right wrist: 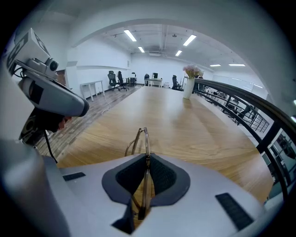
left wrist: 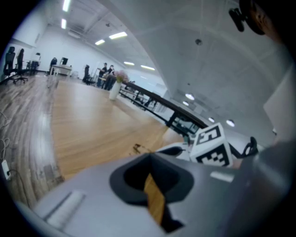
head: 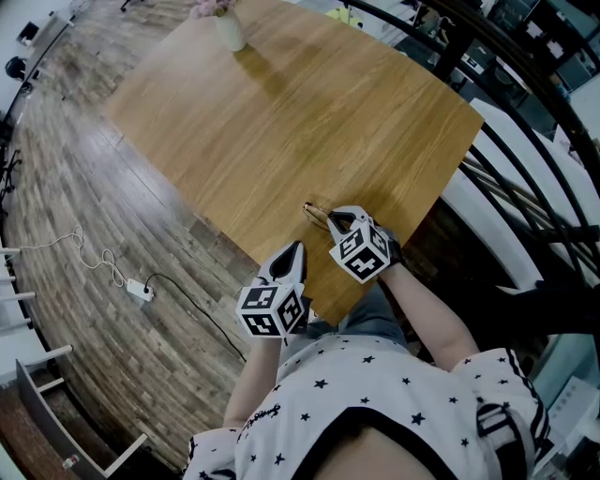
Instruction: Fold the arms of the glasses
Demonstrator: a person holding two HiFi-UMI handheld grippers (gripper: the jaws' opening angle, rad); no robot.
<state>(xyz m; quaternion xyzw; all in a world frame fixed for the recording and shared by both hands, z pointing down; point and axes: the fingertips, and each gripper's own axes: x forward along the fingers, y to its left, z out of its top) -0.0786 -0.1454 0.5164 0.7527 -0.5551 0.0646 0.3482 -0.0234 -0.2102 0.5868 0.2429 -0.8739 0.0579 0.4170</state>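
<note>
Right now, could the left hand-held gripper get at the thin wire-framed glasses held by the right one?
Probably yes: the left hand-held gripper sits close beside the thin wire-framed glasses, nothing between them, though its jaws are shut.

1 pr glasses, 2 grippers, 1 table, 1 vase
</note>
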